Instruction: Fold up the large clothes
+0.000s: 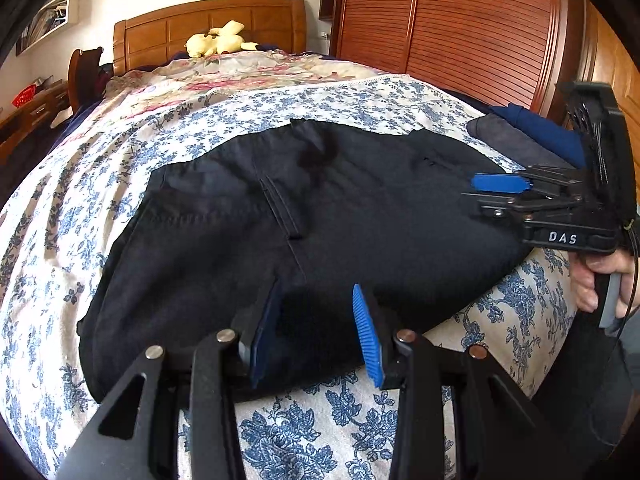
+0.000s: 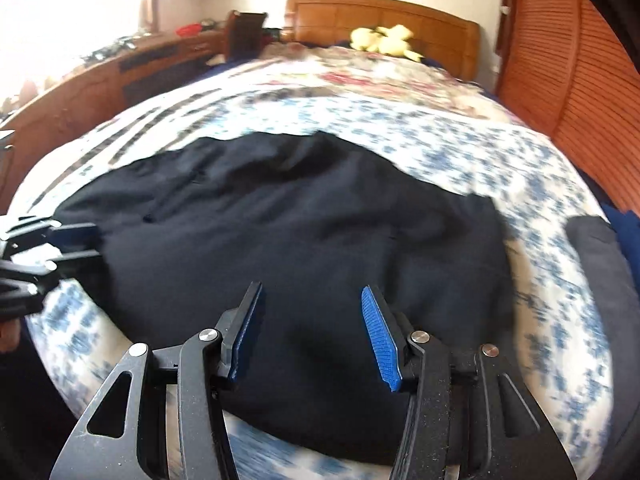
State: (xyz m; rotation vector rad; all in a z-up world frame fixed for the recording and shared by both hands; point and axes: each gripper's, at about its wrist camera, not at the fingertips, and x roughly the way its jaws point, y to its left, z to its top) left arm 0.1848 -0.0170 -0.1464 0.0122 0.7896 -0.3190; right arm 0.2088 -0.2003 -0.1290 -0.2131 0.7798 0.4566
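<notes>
Black garment (image 1: 304, 216): dark trousers or similar, spread flat on the bed (image 1: 120, 160), waistband and belt-loop seam running ahead of the left hand-held gripper (image 1: 316, 332); near hem lying just under and between its fingers.
Left hand-held gripper: fingers spread wide, blue pads clear of each other, nothing pinched; tips low over the near edge of the cloth, contact impossible to confirm.
Right hand-held gripper (image 2: 312, 332): also spread, empty, poised over the near edge further along; in the left view seen off to the right, side-on, pointing across the fabric.
Right view: motion-blurred, so fine cloth detail unreadable.
Bedspread: blue floral cover directly beneath the garment, loosely laid, some wrinkles.
Risk, double grab: closing too deep could catch the bedspread along with the hem and drag both.
Risk, single layer: dark-on-dark layers hard to separate by eye; pinching only the top layer would leave the lower one behind and skew the fold.
Risk, uneven lift: the two grasp points not level along the edge, likely a crooked crease.
Folded pile (image 1: 532, 136): grey and navy items beyond the right hand-held gripper, near the garment's far corner; wide sweep could knock them.
Stage: judged pre-grasp, fold not yet begun.
</notes>
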